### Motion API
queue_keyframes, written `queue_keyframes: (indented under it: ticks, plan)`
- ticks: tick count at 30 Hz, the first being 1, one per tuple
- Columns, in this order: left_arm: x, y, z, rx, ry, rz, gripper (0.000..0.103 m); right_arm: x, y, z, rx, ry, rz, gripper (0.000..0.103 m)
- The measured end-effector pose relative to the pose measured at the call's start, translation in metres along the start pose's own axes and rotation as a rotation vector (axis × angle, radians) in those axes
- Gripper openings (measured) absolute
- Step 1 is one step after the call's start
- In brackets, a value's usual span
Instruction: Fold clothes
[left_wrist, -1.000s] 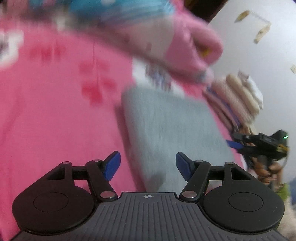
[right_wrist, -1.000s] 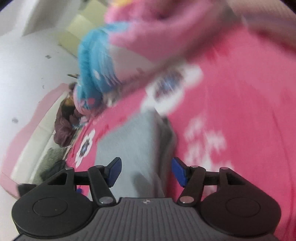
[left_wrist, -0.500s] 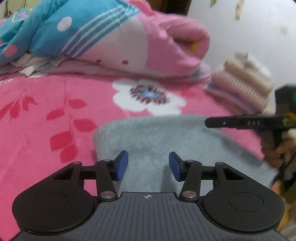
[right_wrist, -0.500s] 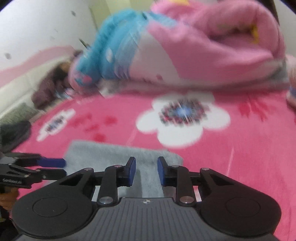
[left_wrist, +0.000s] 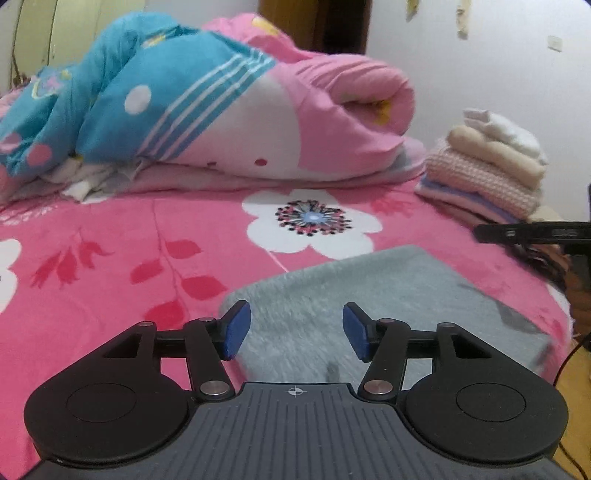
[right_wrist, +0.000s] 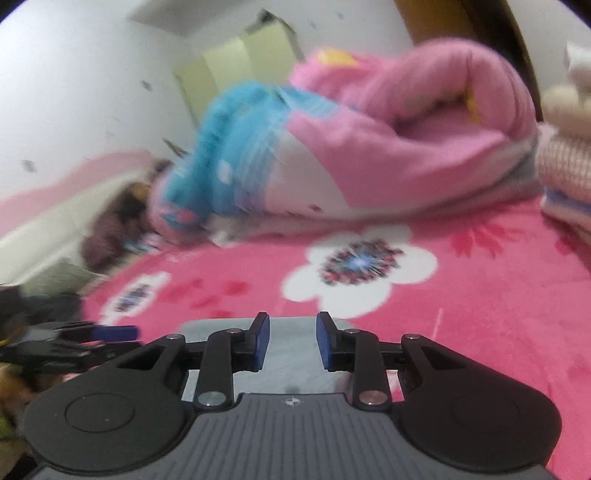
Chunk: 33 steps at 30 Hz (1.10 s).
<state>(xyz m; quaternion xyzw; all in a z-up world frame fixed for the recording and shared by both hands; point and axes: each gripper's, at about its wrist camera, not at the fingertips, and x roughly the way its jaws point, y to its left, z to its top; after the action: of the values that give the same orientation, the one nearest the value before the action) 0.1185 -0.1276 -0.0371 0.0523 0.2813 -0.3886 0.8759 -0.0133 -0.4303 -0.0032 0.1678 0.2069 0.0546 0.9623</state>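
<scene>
Left gripper (left_wrist: 293, 330) jaws opening, nothing clamped; right gripper (right_wrist: 291, 341) narrowly parted, empty. Folded grey garment (left_wrist: 388, 295) lies flat on bed (left_wrist: 92, 258), directly under both, long axis running left gripper to right.

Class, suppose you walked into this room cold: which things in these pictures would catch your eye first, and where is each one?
First, the bright pink floral bedspread filling the scene, with a big white flower printed mid-bed. Behind it lies a rolled pink and blue quilt; a stack of folded clothes sits to its right. Nearest, a folded grey garment lies before the left gripper, whose jaws are opening.
</scene>
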Motion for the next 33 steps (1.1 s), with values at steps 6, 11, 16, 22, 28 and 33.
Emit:
queue_keyframes:
  ticks: [6,11,16,22,28,33]
  plan:
    - [-0.04,-0.012,-0.018,-0.033,0.053,-0.026,0.056,-0.035,0.03,-0.061,-0.11,0.023,0.04,0.03]
    - [-0.093,-0.013,-0.036,-0.116,0.056,0.04,0.056,-0.027,0.048,-0.085,-0.204,0.04,-0.087,0.03]
    - [-0.153,-0.008,-0.062,-0.186,0.02,0.164,0.056,-0.049,0.07,-0.08,-0.243,-0.092,-0.024,0.03]
    - [-0.154,-0.025,-0.092,-0.196,-0.011,0.266,0.056,-0.027,0.092,-0.12,-0.364,-0.011,-0.148,0.031]
    - [-0.164,-0.046,-0.112,-0.161,-0.11,0.288,0.056,-0.086,0.115,-0.117,-0.297,-0.107,-0.216,0.031]
    - [-0.167,-0.06,-0.127,-0.167,-0.114,0.255,0.056,-0.126,0.106,-0.139,-0.139,-0.11,-0.251,0.031]
